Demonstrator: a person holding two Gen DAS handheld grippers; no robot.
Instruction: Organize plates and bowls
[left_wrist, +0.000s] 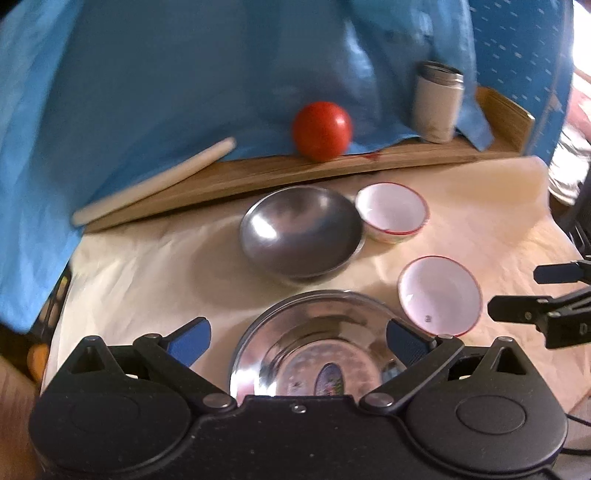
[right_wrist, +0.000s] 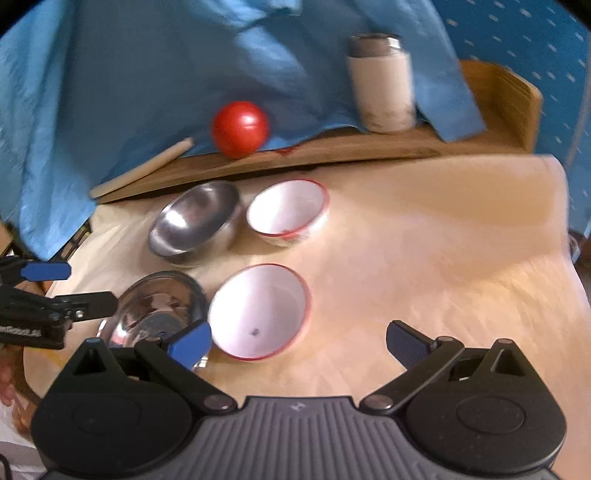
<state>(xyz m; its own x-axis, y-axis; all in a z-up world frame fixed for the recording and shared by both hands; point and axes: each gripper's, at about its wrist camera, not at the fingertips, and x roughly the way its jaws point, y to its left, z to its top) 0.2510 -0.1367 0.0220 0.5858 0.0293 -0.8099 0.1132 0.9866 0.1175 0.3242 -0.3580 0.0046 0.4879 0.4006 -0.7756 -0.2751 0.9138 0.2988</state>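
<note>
Both sets of jaws wide open, gripping nothing. Only from left wrist: sticker inside steel bowl (left_wrist: 314, 354). All bowls upright, mouths up.

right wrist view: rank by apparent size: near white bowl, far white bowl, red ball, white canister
1. near white bowl
2. far white bowl
3. white canister
4. red ball
The bowls may be the same size; the near one is closer.
</note>
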